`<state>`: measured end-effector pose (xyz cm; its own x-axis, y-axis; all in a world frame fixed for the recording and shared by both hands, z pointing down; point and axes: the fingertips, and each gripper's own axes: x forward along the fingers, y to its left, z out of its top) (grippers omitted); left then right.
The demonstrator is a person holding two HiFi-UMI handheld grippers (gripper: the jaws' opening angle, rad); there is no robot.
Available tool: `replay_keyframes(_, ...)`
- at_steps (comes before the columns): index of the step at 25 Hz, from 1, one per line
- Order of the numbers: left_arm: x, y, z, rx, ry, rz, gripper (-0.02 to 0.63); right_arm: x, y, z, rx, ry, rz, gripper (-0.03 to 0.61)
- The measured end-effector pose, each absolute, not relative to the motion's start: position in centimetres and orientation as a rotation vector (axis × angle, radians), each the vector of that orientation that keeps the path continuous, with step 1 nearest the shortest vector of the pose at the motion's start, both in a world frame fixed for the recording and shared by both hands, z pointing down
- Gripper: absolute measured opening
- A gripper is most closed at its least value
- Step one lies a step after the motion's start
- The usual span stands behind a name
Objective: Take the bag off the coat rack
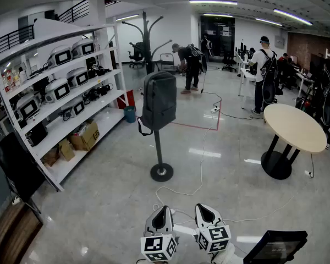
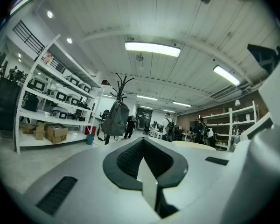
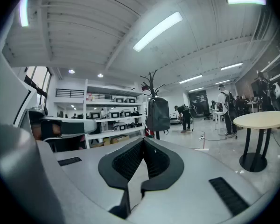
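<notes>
Start of the approach, nothing in hand. Left fingers (image 2: 127,160) are pressed fully together with nothing between them. Right fingers (image 3: 125,161) are the same, ribbed black pads meeting in a narrow V. I carry both low and side by side, aimed at the rack (image 1: 157,143), likely because I am still well apart from it and no grasp is due yet. The bag (image 1: 158,100) hangs high on the pole, below the curved hooks, its back flat against the pole. How it hooks on I cannot make out from here, probably by a top loop. It is a dark grey backpack, soft matte cloth, a rounded rectangle, with one strap looping out at its lower left. The rack is a thin dark pole on a round disc foot, so it may tip. The floor (image 1: 104,202) is glossy grey, and a white cable (image 1: 201,172) trails past the foot.
</notes>
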<state>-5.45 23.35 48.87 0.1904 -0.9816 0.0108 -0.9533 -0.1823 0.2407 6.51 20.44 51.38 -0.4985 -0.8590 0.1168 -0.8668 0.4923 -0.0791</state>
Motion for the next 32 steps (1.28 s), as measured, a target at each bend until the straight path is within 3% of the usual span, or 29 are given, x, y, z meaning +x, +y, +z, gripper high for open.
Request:
replay_keyframes(16, -8.7, 20.1, 50.8, 2.183, -1.889, -0.201, 0.0, 6.1, 16.6, 52.3, 1.576, -2.597, 0.22, 0.011)
replay_keyframes(32, -8.5, 9.5, 49.9, 2.175, -1.943, -0.2, 0.0, 5.0, 5.3, 51.6, 1.511, -2.644, 0.177, 0.011)
